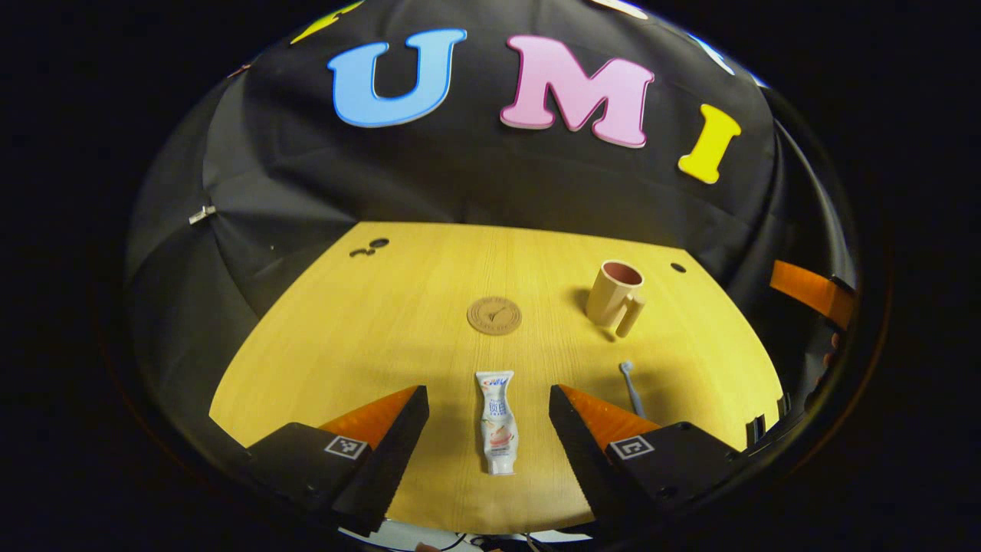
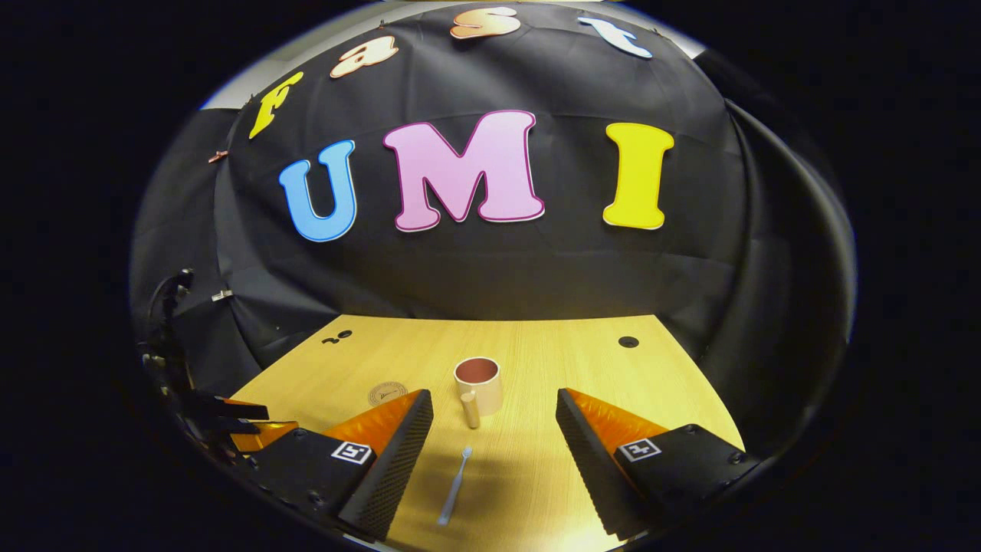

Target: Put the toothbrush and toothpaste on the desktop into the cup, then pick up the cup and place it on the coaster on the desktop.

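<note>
Two items lie flat on the desk (image 1: pixel 368 322): the toothpaste tube (image 1: pixel 497 422) runs lengthwise between the wide-open, empty left claw (image 1: pixel 489 406), the toothbrush (image 2: pixel 454 486) likewise before the open, empty right claw (image 2: pixel 494 410). The right gripper view looks into the cup (image 2: pixel 479 385); the left shows the coaster (image 1: pixel 494 315) whole

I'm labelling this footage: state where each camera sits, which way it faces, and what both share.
Left gripper view: rides the left gripper, looks along the desk at the toothpaste between its open fingers.
Right gripper view: rides the right gripper, faces the cup, toothbrush between its open fingers.
Shared: cup, toothbrush, coaster, desk.
</note>
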`<state>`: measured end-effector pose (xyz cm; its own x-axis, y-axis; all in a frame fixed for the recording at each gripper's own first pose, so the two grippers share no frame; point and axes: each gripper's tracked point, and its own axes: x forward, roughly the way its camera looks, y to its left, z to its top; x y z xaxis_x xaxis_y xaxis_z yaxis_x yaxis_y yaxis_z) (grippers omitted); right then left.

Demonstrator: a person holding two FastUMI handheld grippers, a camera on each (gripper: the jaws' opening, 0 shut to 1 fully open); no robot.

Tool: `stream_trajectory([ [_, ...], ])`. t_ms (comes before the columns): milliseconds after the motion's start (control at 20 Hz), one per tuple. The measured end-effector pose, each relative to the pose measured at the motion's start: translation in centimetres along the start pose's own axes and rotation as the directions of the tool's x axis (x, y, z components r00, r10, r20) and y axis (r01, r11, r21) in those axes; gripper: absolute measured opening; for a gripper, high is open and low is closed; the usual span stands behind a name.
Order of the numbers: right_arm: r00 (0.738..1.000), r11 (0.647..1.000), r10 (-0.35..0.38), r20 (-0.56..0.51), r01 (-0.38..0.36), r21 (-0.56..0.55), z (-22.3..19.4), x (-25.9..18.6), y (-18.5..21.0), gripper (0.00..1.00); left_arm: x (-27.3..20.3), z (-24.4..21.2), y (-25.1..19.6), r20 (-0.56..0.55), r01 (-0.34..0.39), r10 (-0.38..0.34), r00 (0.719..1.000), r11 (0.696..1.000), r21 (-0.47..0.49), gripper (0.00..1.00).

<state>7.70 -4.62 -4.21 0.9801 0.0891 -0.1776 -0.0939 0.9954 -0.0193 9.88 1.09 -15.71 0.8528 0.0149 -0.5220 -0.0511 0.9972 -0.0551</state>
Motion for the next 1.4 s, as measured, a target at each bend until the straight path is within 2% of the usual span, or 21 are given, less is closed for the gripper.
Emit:
stream_trajectory([
  [300, 0.999, 0.999, 0.003, -0.042, -0.001, 0.044, -0.8, 2.2, -2.3, 0.99, 5.8, -2.5, -0.9, -0.175, 0.002, 0.001, 0.984, 1.000, 0.013, 0.99],
  [600, 0.993, 0.997, 0.044, -0.113, -0.036, 0.070, -3.8, 4.3, -2.2, 0.98, 11.6, -4.7, -0.2, -0.314, -0.070, 0.073, 0.947, 0.997, 0.020, 0.96],
  [800, 0.993, 0.997, 0.040, -0.108, -0.032, 0.069, -3.9, 4.2, -0.9, 0.98, 13.2, -5.6, -0.4, -0.376, -0.067, 0.071, 0.924, 0.997, 0.024, 0.91],
  [850, 0.994, 0.998, 0.033, -0.106, -0.027, 0.060, -3.9, 3.9, -0.7, 0.98, 13.1, -6.2, -0.7, -0.401, -0.050, 0.055, 0.914, 0.998, 0.023, 0.87],
  [950, 0.994, 0.999, 0.025, -0.102, -0.020, 0.050, -4.0, 3.1, -0.3, 0.98, 13.3, -6.3, -0.6, -0.414, -0.033, 0.045, 0.909, 0.999, 0.034, 0.83],
  [1050, 0.993, 0.998, 0.014, -0.114, -0.007, 0.066, -4.5, 2.8, 0.0, 0.98, 13.2, -6.4, -0.4, -0.450, -0.025, 0.040, 0.892, 0.999, 0.039, 0.79],
  [1100, 0.992, 0.997, 0.010, -0.124, 0.000, 0.079, -4.8, 2.7, 0.3, 0.98, 13.1, -6.5, -0.3, -0.471, -0.023, 0.039, 0.881, 0.999, 0.041, 0.80],
  [1200, 0.989, 0.996, 0.001, -0.148, 0.012, 0.090, -5.3, 2.6, 0.7, 0.98, 13.0, -6.4, -0.2, -0.502, -0.035, 0.043, 0.864, 0.999, 0.026, 0.51],
  [1250, 0.987, 0.996, 0.001, -0.163, 0.014, 0.088, -5.7, 2.4, 1.0, 0.98, 13.0, -6.6, -0.2, -0.514, -0.034, 0.042, 0.856, 0.999, 0.025, 0.48],
  [1300, 0.983, 0.996, 0.000, -0.186, 0.016, 0.084, -6.3, 2.3, 1.4, 0.98, 13.0, -6.6, -0.2, -0.516, -0.026, 0.040, 0.856, 0.999, 0.034, 0.40],
  [1400, 0.964, 0.998, 0.013, -0.267, 0.005, 0.067, -8.4, 2.0, 2.3, 0.98, 12.9, -6.6, -0.3, -0.510, -0.009, 0.031, 0.860, 0.999, 0.045, 0.38],
])
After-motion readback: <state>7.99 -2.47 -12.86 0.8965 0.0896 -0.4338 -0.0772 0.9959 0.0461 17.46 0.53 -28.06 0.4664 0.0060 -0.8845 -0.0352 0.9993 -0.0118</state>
